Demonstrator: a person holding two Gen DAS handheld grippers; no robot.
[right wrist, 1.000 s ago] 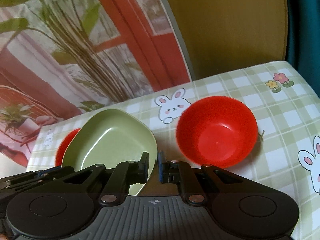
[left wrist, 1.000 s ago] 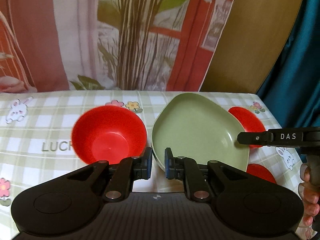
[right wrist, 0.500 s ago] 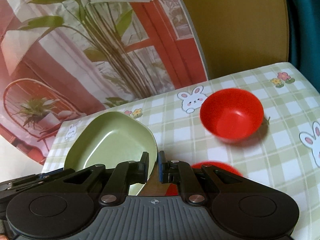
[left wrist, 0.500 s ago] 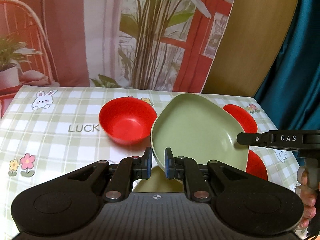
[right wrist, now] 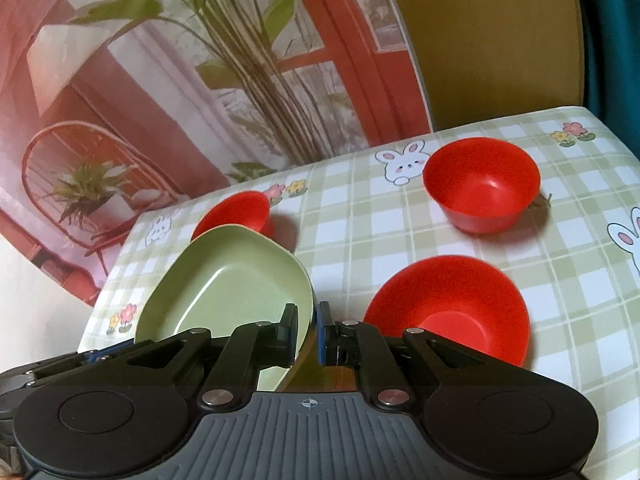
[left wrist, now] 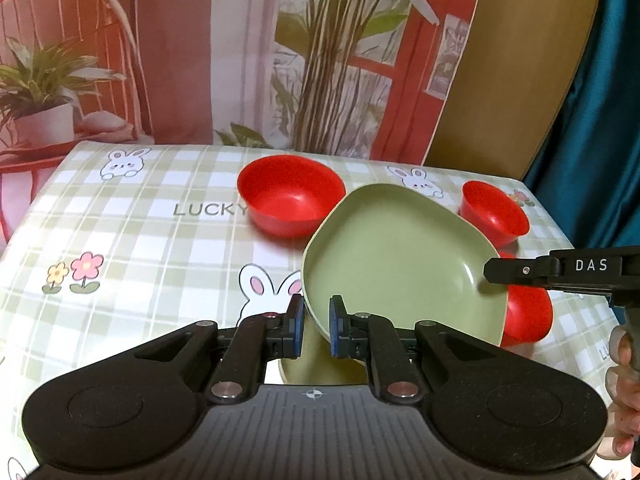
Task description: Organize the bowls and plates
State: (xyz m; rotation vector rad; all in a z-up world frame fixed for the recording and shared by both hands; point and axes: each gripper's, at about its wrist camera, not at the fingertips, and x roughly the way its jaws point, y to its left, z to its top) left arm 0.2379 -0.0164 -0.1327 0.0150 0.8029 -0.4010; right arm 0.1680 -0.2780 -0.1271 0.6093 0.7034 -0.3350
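Observation:
I hold a pale green plate (left wrist: 392,264) (right wrist: 224,296) above the table by two opposite rims. My left gripper (left wrist: 316,328) is shut on its near rim. My right gripper (right wrist: 308,332) is shut on the rim at the plate's right side, and its black fingers (left wrist: 516,270) show in the left wrist view. Three red bowls stand upright on the cloth: one far left (left wrist: 290,196) (right wrist: 236,216), one far right (left wrist: 494,212) (right wrist: 480,184), and one near right (left wrist: 528,316) (right wrist: 452,312), partly hidden behind the plate in the left wrist view.
The table carries a green checked cloth (left wrist: 120,240) with rabbits and flowers. A printed backdrop (left wrist: 240,60) and a brown board (left wrist: 512,60) stand behind its far edge. A teal curtain (left wrist: 608,120) hangs at the right. A person's hand (left wrist: 624,400) grips the right handle.
Both grippers have drawn back toward the near side with the green plate between them. The red bowls now look farther off, and more of the cloth shows.

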